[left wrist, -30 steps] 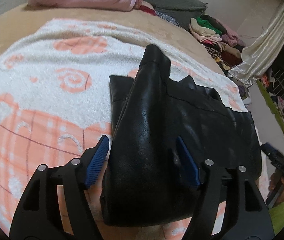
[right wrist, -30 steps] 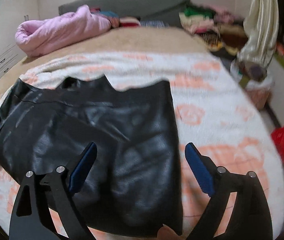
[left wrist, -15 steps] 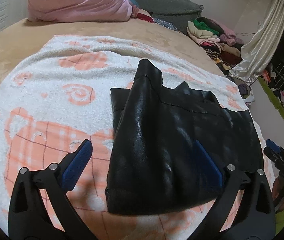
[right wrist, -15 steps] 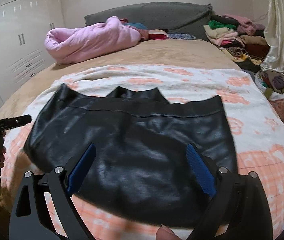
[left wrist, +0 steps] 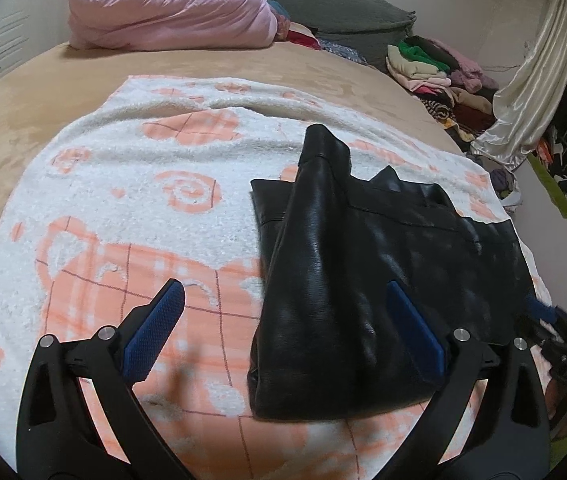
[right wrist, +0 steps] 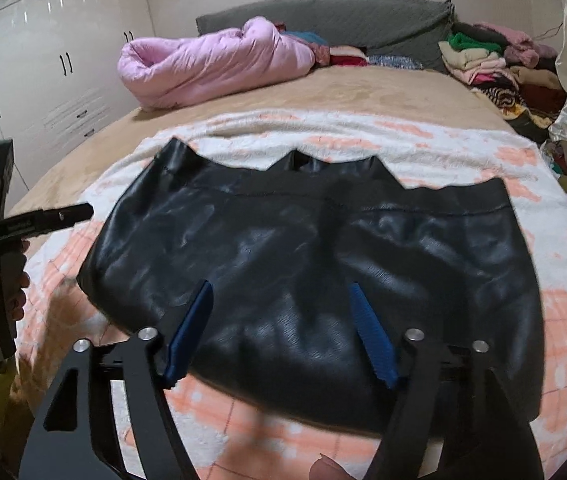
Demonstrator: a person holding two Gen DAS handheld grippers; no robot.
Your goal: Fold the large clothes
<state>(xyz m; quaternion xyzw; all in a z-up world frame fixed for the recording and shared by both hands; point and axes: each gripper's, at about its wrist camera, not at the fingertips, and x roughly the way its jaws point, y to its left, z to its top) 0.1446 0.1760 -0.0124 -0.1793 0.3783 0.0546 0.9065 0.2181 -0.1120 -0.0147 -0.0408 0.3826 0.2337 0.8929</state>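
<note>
Left tongs [left wrist: 281, 330] just let go, now wide apart, empty. Right tongs [right wrist: 281, 334] narrowing above jacket [right wrist: 315, 256], gripping nothing yet. Jacket lies folded on blanket [left wrist: 123, 208] on bed. Likely next fold coming.

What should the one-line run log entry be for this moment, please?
garment: black leather garment flat on blanket | left claw: open, empty | right claw: just been closing, nothing gripped | fold: partly done

I see a glossy black garment [right wrist: 315, 264] on a white towel [left wrist: 131, 200] patterned with orange swirls and checks; behind the towel, a pink quilt [left wrist: 163, 8].
</note>
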